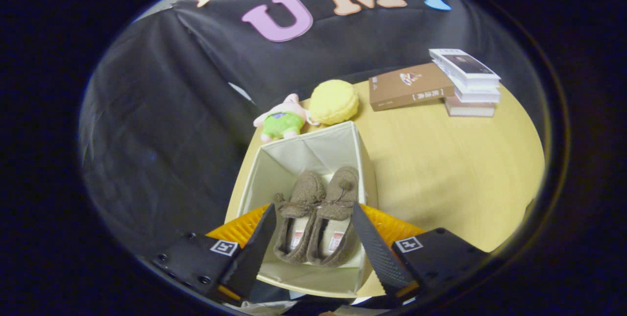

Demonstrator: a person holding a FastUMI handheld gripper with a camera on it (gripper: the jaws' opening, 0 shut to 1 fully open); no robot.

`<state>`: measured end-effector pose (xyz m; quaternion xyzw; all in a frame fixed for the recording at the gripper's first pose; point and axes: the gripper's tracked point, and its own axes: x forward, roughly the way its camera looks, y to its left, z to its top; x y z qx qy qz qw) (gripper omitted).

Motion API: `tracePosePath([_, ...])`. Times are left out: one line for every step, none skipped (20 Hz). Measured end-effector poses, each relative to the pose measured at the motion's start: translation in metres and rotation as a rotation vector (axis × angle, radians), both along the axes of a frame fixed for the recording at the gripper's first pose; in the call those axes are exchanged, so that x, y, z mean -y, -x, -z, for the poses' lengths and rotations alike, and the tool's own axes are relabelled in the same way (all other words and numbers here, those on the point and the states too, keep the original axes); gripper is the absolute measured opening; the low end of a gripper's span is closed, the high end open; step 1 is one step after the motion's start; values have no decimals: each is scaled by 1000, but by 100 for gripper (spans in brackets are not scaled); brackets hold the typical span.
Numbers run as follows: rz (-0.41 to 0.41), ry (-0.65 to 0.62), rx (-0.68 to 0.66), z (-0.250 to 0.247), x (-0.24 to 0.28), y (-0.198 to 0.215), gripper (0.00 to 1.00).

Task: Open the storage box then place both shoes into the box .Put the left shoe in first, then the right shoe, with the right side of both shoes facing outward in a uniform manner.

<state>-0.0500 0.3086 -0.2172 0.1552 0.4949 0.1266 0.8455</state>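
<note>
Tongs, spread wide and grasping nothing, hovered above two brown fuzzy slippers lying inside the open cream fabric box.

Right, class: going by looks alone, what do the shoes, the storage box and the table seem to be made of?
Shoes: seemingly fuzzy brown fleece or wool, matte, nubbly pile, with lace bows.
Storage box: probably pale fabric over stiff panels; its walls show soft creases and folds.
Table: light wood or wood-look laminate, smooth, faint grain.
The gripper hangs above the box, fingers open either side of the shoes.
</note>
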Motion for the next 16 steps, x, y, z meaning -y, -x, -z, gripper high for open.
tracePosePath([-31, 0, 25, -5, -1, 2, 98])
tracePosePath([-56, -2, 55, -13, 0, 2, 99])
tracePosePath([-74, -5, 92, -22, 2, 0, 99])
tracePosePath([-88, -2, 133, -32, 7, -2, 100])
tracePosePath([-99, 5, 177, -43, 13, -4, 100])
tracePosePath([-108, 17, 224, -53, 21, -8, 100])
tracePosePath([-113, 33, 272, -63, 31, -11, 100])
tracePosePath([-114, 51, 320, -73, 42, -13, 100])
tracePosePath([-112, 67, 365, -82, 53, -15, 100])
tracePosePath([-110, 78, 406, -90, 64, -17, 100])
tracePosePath([-105, 93, 442, -98, 76, -17, 100])
tracePosePath([-95, 116, 483, -105, 90, -18, 100])
tracePosePath([-83, 153, 524, -113, 108, -20, 100])
tracePosePath([-70, 191, 560, -119, 124, -22, 100])
tracePosePath([-57, 215, 596, -124, 136, -21, 100])
tracePosePath([-47, 230, 617, -129, 146, -20, 100])
